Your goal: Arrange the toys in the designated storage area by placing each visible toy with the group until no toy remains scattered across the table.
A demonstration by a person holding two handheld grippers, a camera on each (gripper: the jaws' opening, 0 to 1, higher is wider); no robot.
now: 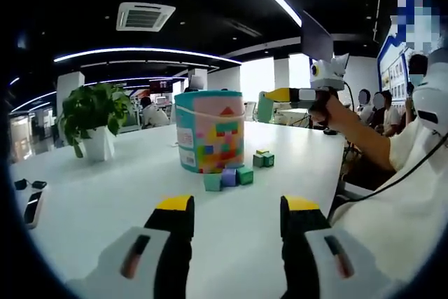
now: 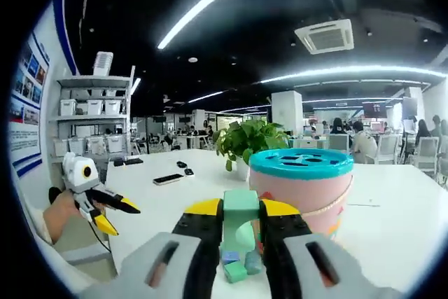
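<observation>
A toy bucket [image 1: 210, 131] with a teal lid and a block picture stands mid-table. Green and purple cubes [image 1: 229, 178] sit in a row at its base, with two small green cubes [image 1: 263, 159] just behind. My left gripper [image 1: 238, 208] hovers low over the table before them, open and empty. In the right gripper view, my right gripper [image 2: 240, 218] is shut on a light green arch block [image 2: 240, 225], held above cubes [image 2: 234, 271] beside the bucket [image 2: 301, 180]. The right gripper [image 1: 274, 97] with the green block [image 1: 265, 108] shows right of the bucket. The left gripper [image 2: 120, 219] appears open at left.
A potted plant [image 1: 94, 117] stands on the white table [image 1: 105, 194] at the left, with a dark phone [image 1: 33, 208] near that edge. The plant [image 2: 248, 138] and phone [image 2: 168, 179] also lie behind the bucket. A person's arm [image 1: 364, 134] is at the right.
</observation>
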